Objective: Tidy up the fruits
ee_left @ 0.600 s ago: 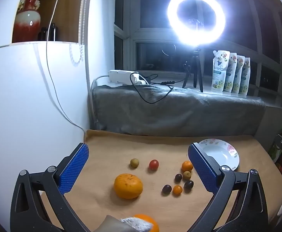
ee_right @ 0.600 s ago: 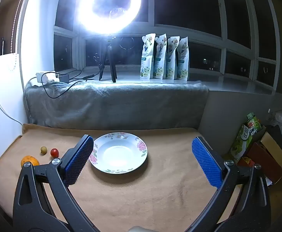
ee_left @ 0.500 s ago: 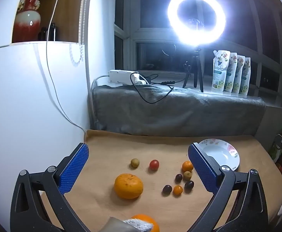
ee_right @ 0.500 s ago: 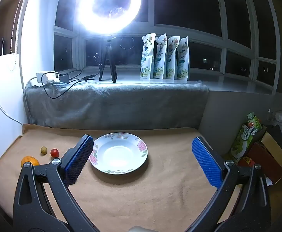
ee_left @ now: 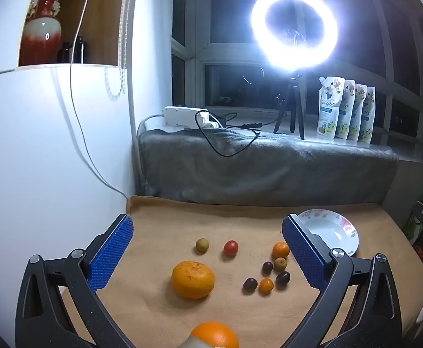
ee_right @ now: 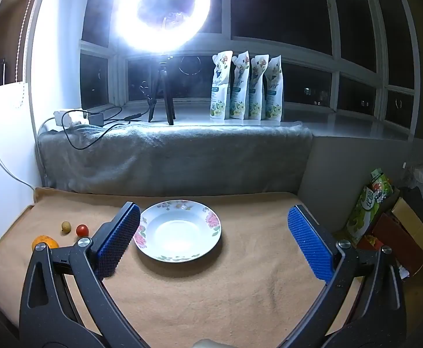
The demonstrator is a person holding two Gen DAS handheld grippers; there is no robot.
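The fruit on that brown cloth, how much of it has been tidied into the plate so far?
Nothing looks done: the flowered plate holds no fruit. Nothing is in hand either; the left claw and right claw are both open above the cloth. Left to do: the big orange, the red tomato and the small cluster all lie loose.

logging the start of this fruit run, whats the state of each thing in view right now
left gripper: open, holding nothing
right gripper: open, holding nothing
plate: empty, upright on the cloth
large orange: loose on the cloth, untouched
red tomato: loose on the cloth, not on the plate
cluster of small fruits: loose on the cloth beside the plate
ring light: switched on
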